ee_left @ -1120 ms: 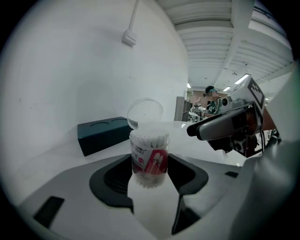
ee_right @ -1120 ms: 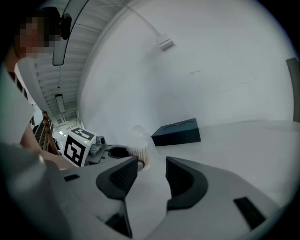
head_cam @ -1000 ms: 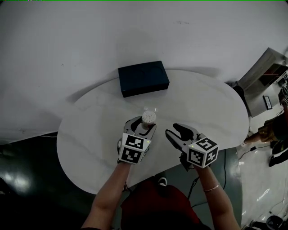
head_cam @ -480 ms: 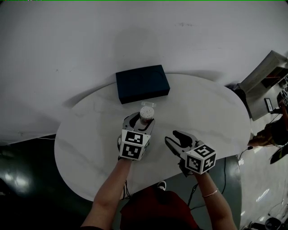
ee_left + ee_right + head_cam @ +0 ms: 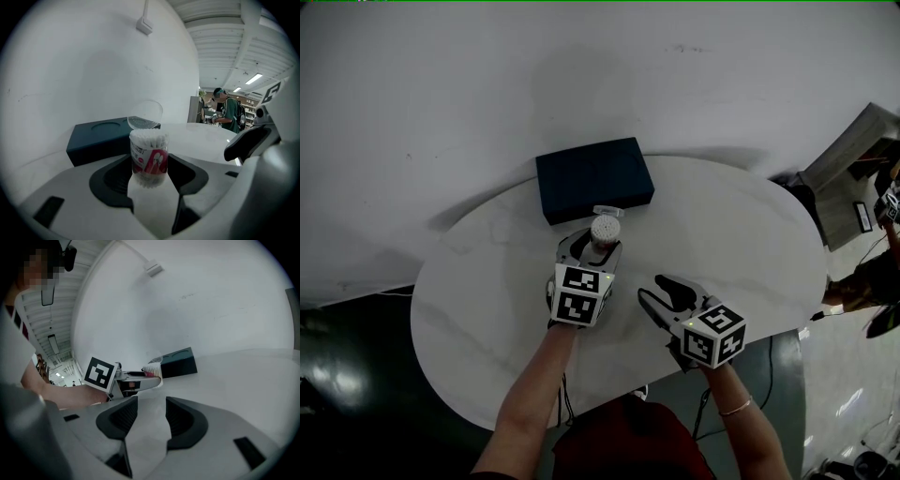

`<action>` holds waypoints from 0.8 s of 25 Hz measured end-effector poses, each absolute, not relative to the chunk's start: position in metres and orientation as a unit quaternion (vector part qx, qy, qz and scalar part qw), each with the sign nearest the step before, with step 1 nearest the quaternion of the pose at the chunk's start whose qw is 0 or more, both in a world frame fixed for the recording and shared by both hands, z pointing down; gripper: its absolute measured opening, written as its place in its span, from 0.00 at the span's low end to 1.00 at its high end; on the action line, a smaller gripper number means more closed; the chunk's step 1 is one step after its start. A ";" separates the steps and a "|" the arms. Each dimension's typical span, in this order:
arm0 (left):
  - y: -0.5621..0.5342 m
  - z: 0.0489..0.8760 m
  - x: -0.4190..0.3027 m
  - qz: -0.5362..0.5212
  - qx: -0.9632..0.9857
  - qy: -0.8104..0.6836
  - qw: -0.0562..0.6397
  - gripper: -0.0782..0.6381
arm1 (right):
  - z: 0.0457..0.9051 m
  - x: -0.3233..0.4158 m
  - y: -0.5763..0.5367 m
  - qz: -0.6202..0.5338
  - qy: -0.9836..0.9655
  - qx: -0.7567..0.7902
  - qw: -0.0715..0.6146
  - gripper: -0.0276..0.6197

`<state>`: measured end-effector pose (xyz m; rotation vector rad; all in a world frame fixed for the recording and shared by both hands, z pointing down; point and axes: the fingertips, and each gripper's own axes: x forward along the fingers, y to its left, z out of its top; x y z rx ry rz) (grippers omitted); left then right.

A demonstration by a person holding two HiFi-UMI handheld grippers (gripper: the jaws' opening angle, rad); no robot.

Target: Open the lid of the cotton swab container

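Jaws of the left gripper (image 5: pixel 593 247) pinch the small clear plastic cotton swab container (image 5: pixel 605 230) at mid-body. It stands upright on the white oval table (image 5: pixel 487 300), its hinged lid (image 5: pixel 607 212) apparently flipped back. It looks light, slick and thin-walled, so hold the body gently. The right gripper (image 5: pixel 653 289) sits alongside, parted and empty.

Head cam is looking steeply down from above me, taking in the whole desk (image 5: pixel 487 291), both grippers and the white wall (image 5: pixel 581 75) behind. Left gripper (image 5: pixel 592 246) cam is riding low, looking along my fingers (image 5: pixel 112 180), very near the cotton swab container (image 5: pixel 149 157), facing the dark box (image 5: pixel 93 138) and wall. Right gripper (image 5: pixel 661 292) cam is sitting further back, angling left across the desk. All three are sharing container, box and desk. Right cam is also catching the left gripper's marker cube (image 5: pixel 100 373).
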<state>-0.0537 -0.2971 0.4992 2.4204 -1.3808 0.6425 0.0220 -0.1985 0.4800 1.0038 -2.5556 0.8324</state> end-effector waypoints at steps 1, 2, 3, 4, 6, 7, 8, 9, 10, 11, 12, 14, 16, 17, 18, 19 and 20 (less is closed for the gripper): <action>-0.300 0.503 -0.054 0.225 0.837 -0.479 0.142 0.46 | 0.480 0.023 -0.200 0.288 -0.882 0.347 0.136 0.35; -0.302 0.506 -0.055 0.228 0.835 -0.480 0.145 0.46 | 0.481 0.023 -0.200 0.289 -0.882 0.348 0.137 0.35; -0.304 0.509 -0.056 0.229 0.833 -0.482 0.146 0.46 | 0.482 0.024 -0.201 0.289 -0.881 0.348 0.138 0.35; -0.306 0.512 -0.057 0.230 0.830 -0.486 0.147 0.46 | 0.483 0.024 -0.201 0.289 -0.881 0.348 0.139 0.35; -0.309 0.516 -0.059 0.232 0.824 -0.495 0.148 0.46 | 0.486 0.026 -0.202 0.290 -0.880 0.348 0.143 0.35; -0.310 0.517 -0.060 0.232 0.822 -0.498 0.149 0.46 | 0.487 0.027 -0.201 0.291 -0.879 0.348 0.145 0.35; -0.311 0.518 -0.060 0.231 0.821 -0.499 0.150 0.46 | 0.488 0.027 -0.201 0.293 -0.878 0.349 0.146 0.35; -0.312 0.519 -0.060 0.231 0.821 -0.500 0.150 0.46 | 0.489 0.027 -0.201 0.294 -0.878 0.349 0.147 0.35; -0.312 0.519 -0.060 0.231 0.821 -0.501 0.150 0.46 | 0.490 0.027 -0.201 0.295 -0.877 0.349 0.147 0.35; -0.312 0.520 -0.060 0.231 0.821 -0.500 0.150 0.46 | 0.490 0.026 -0.201 0.296 -0.877 0.349 0.148 0.35; -0.312 0.520 -0.060 0.232 0.821 -0.500 0.149 0.46 | 0.491 0.026 -0.201 0.297 -0.876 0.349 0.149 0.35; -0.312 0.521 -0.059 0.234 0.821 -0.498 0.149 0.46 | 0.492 0.024 -0.200 0.298 -0.875 0.349 0.150 0.35; -0.312 0.522 -0.058 0.240 0.821 -0.496 0.149 0.46 | 0.492 0.023 -0.200 0.300 -0.875 0.350 0.150 0.35; -0.312 0.523 -0.058 0.244 0.821 -0.495 0.148 0.46 | 0.493 0.023 -0.200 0.300 -0.874 0.351 0.151 0.35; -0.312 0.524 -0.057 0.248 0.821 -0.494 0.147 0.46 | 0.493 0.023 -0.199 0.300 -0.874 0.352 0.152 0.35; -0.311 0.525 -0.057 0.252 0.820 -0.493 0.145 0.46 | 0.493 0.023 -0.199 0.300 -0.873 0.352 0.154 0.35; -0.311 0.525 -0.056 0.255 0.820 -0.492 0.144 0.46 | 0.493 0.023 -0.199 0.300 -0.873 0.353 0.155 0.35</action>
